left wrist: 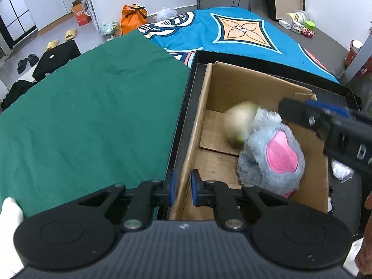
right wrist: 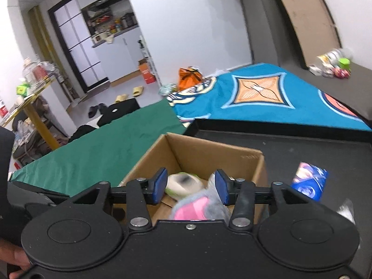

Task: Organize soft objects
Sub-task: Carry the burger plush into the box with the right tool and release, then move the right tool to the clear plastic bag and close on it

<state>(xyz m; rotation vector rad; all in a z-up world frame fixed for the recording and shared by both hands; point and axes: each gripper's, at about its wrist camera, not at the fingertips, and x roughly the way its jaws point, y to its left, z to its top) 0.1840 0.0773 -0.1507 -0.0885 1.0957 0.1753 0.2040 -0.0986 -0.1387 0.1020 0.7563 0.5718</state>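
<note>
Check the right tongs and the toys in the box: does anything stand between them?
Nothing visible does. The right tongs hang open above the open-topped box, with the grey plush and the blurred pale toy directly below.

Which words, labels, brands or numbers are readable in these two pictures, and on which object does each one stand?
None can be read with certainty.
Orange carton on the floor: white print, too small.
Cardboard box: faint print on the far rim, too blurred.
Blue packet in the black tray: pattern only, blurred.
Red canister: label too small.
</note>
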